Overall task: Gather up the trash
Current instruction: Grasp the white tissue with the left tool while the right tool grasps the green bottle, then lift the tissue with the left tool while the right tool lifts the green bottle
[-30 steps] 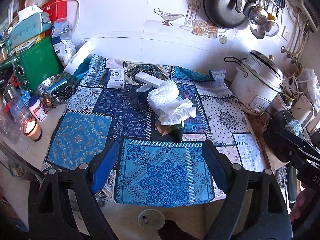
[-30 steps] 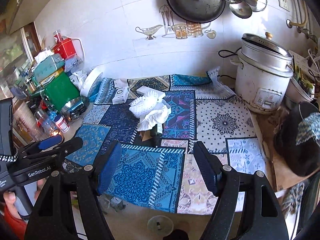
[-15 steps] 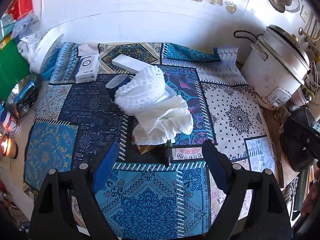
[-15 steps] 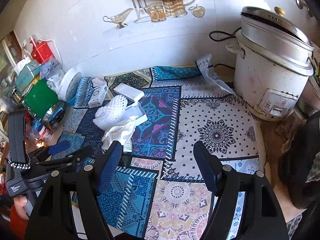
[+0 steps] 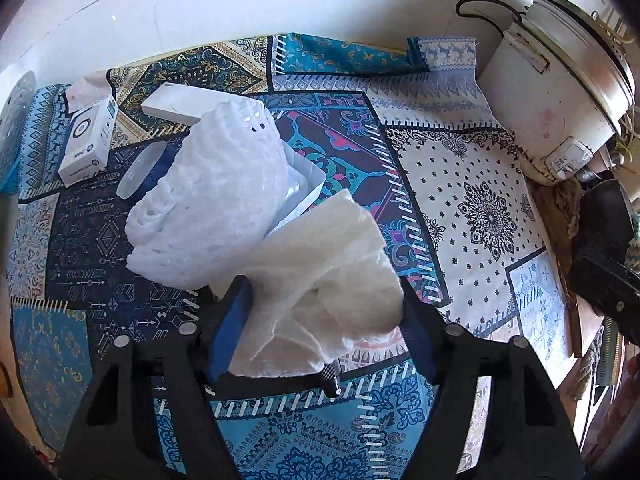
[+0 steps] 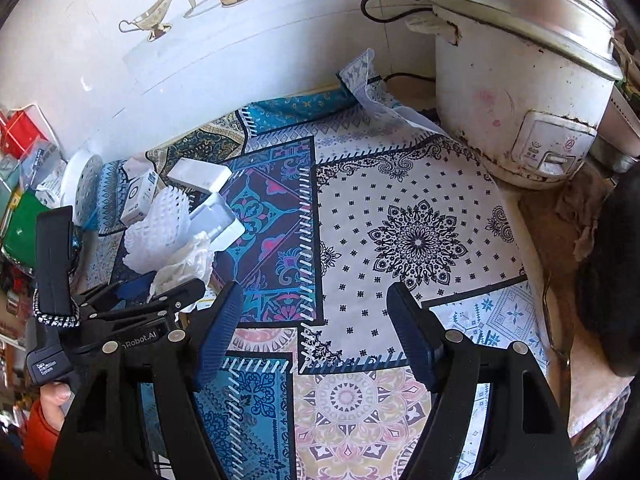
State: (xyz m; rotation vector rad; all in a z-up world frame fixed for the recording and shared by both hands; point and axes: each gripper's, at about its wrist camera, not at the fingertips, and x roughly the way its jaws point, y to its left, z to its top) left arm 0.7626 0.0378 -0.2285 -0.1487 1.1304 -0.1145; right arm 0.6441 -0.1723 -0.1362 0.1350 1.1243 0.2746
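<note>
A crumpled white tissue [image 5: 320, 280] lies on the patterned cloth [image 5: 480, 184], next to a white foam net [image 5: 216, 200] and a white plastic tray [image 5: 304, 184]. My left gripper [image 5: 320, 332] is open, its two fingers on either side of the tissue. A small dark bottle [image 5: 332, 376] pokes out under the tissue. In the right wrist view the tissue [image 6: 184, 260] and the foam net [image 6: 160, 232] sit at the left, with the left gripper [image 6: 132, 300] over them. My right gripper [image 6: 316, 336] is open and empty above the cloth [image 6: 416, 240].
A white rice cooker [image 5: 560, 80] stands at the back right, also in the right wrist view [image 6: 516, 80]. Two white boxes [image 5: 88, 140] [image 5: 184, 104] lie behind the foam net. A dark object [image 5: 604, 240] sits at the right edge. Green and red containers [image 6: 24, 216] crowd the left.
My left gripper has moved forward and down until its open fingers straddle the tissue. My right gripper has moved forward and to the right, toward the rice cooker.
</note>
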